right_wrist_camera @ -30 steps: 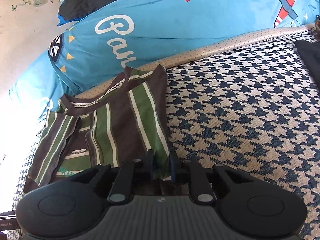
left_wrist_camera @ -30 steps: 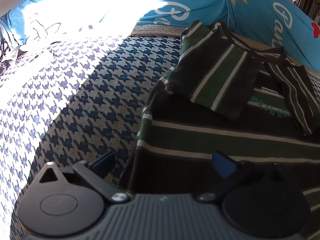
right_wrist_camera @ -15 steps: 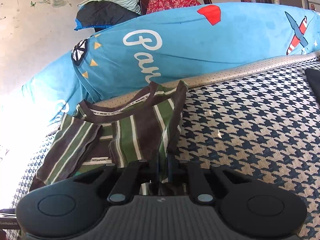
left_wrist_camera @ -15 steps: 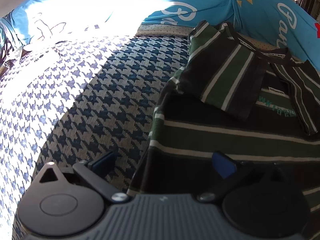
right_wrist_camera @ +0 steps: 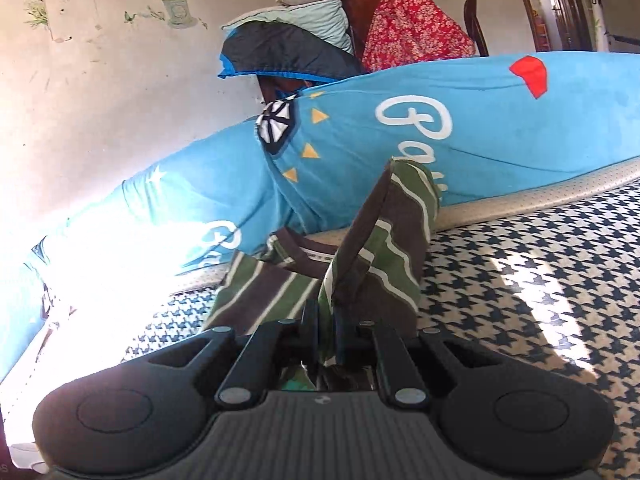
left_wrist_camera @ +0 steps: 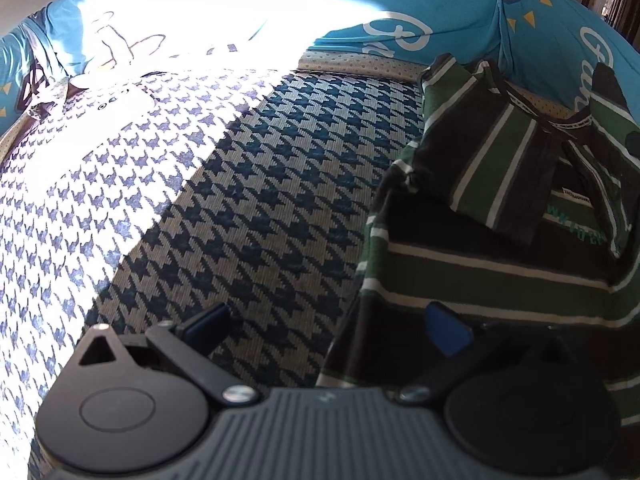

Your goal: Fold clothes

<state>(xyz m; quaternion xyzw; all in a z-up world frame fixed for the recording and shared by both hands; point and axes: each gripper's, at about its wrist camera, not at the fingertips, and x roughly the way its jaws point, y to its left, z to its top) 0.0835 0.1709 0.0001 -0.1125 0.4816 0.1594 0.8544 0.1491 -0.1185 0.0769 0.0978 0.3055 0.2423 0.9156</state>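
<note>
A green, brown and white striped shirt lies on the houndstooth mattress, one sleeve folded in over its chest. My left gripper hovers open over the shirt's left hem edge, one blue-padded finger above the mattress and the other above the cloth. In the right wrist view, my right gripper is shut on the striped shirt and holds its right side lifted, so the cloth stands up in a tall fold. The lifted part hides the shirt's body behind it.
A blue printed bolster runs along the far edge of the mattress. Behind it stand a chair piled with cushions and red floral cloth. Strong sunlight whitens the mattress's left part.
My right gripper has risen, pulling the shirt's right side up off the mattress into a standing fold. My left gripper has drifted slightly left, still open.
</note>
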